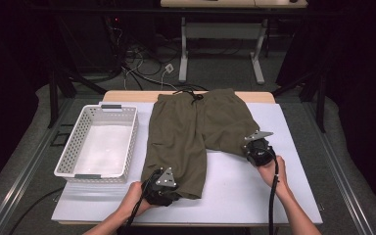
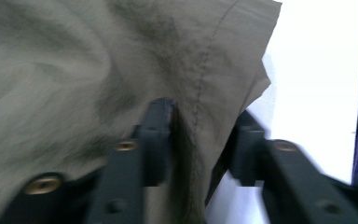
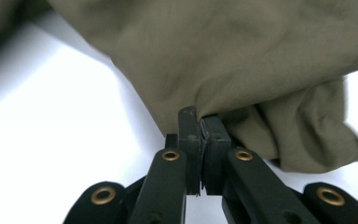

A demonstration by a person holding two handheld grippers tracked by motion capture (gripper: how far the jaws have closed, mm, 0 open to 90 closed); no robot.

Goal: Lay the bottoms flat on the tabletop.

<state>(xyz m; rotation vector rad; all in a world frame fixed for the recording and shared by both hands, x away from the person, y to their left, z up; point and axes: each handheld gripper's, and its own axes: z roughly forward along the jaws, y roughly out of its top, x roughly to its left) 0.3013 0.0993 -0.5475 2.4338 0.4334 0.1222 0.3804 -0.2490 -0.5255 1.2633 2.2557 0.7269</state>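
Olive-green shorts [image 1: 196, 122] lie flat on the white table top [image 1: 240, 191], waistband and drawstring at the far end. My left gripper [image 1: 162, 188] is at the hem of the near left leg. In the left gripper view its jaws stand apart, open [image 2: 200, 123], with a fold of the stitched hem [image 2: 191, 93] hanging between them. My right gripper [image 1: 257, 149] is at the hem of the right leg. Its jaws are pressed together [image 3: 199, 116], shut on the edge of the cloth [image 3: 237, 46], which bunches up to the right of them.
A white perforated basket [image 1: 68, 156] stands empty on the table's left side, close to the shorts. The table's front edge runs just behind my hands. Beyond the far edge are a dark floor, cables and a desk frame [image 1: 183, 54].
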